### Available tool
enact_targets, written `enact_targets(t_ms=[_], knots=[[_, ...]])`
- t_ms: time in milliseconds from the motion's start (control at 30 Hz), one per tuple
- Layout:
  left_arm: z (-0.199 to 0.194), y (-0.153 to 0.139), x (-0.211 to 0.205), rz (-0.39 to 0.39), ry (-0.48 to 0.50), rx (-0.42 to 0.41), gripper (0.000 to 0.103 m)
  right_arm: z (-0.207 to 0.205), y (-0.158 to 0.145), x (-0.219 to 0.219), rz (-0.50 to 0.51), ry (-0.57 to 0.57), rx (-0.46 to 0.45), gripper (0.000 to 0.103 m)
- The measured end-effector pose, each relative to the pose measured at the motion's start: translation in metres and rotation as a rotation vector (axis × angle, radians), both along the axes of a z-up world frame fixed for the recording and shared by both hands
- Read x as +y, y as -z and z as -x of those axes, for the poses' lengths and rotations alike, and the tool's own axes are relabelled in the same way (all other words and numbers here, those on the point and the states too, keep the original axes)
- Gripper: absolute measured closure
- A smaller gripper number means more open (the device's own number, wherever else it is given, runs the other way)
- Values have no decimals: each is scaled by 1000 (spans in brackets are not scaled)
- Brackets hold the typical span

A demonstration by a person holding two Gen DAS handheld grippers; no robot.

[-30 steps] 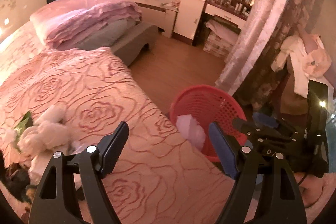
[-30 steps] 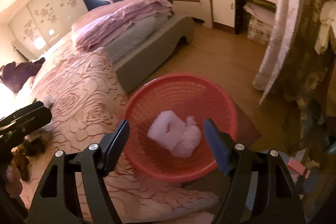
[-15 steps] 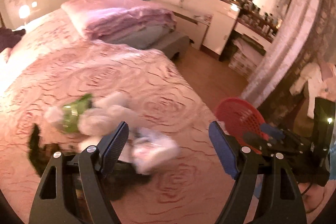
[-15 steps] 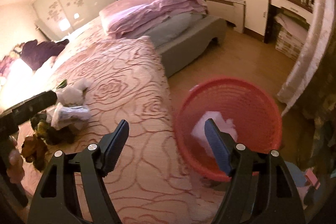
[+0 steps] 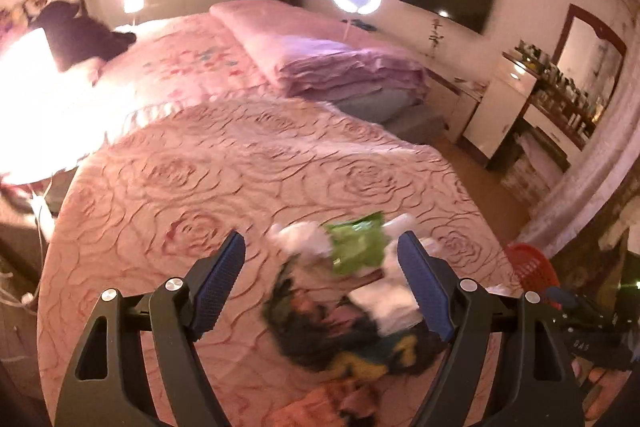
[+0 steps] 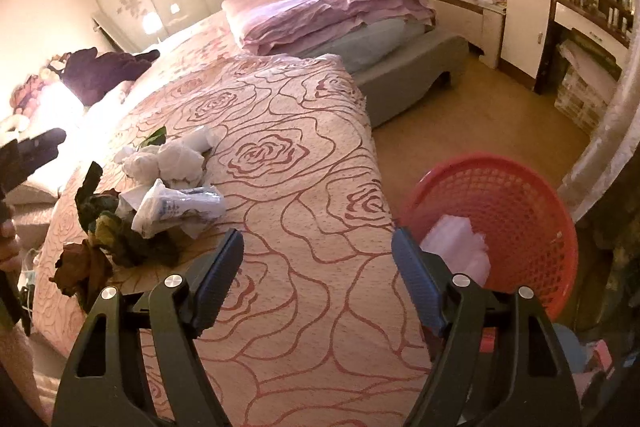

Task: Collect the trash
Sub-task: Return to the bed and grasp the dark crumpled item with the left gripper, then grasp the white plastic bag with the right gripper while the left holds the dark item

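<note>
Trash heap (image 5: pixel 352 291) of tissue wads, green wrapper (image 5: pixel 356 243), and dead leaves lies on the bed (image 5: pixel 224 171), well apart from the red basket (image 6: pixel 516 211) on the floor. Left claw (image 5: pixel 322 281) hangs over it, jaws apart, empty; right claw (image 6: pixel 318 273), empty, has just been widening. Risk: loose tangled pieces, so a pinch may snag bedspread or shed scraps.

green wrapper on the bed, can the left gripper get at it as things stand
Probably yes. The left gripper is open and empty, and the green wrapper lies on top of the trash pile, in line between its fingers with nothing covering it. The view is blurred, so whether it is touching yet is unclear.
</note>
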State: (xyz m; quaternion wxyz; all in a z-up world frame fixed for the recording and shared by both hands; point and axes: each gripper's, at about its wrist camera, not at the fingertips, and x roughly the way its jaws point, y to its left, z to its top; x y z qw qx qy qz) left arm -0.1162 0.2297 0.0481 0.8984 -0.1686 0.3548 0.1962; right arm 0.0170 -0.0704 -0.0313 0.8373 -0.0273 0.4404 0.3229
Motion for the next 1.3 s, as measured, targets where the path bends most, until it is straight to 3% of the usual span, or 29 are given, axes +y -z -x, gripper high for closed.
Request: enact_targets(t_ms=[333, 467, 667, 800, 1133, 1300], knots=[[5, 45, 6, 171, 37, 38, 29, 0, -7, 14, 2, -18, -13, 29], [2, 61, 9, 210, 41, 60, 70, 1, -8, 17, 6, -23, -12, 29], [7, 65, 16, 222, 18, 44, 91, 3, -7, 28, 7, -49, 0, 29], [14, 58, 24, 217, -11, 20, 93, 6, -12, 41, 2, -78, -8, 29], [33, 8, 29, 137, -42, -100, 93, 20, -23, 84, -28, -195, -21, 23], [34, 3, 26, 133, -33, -111, 93, 23, -14, 102, -11, -232, -3, 23]])
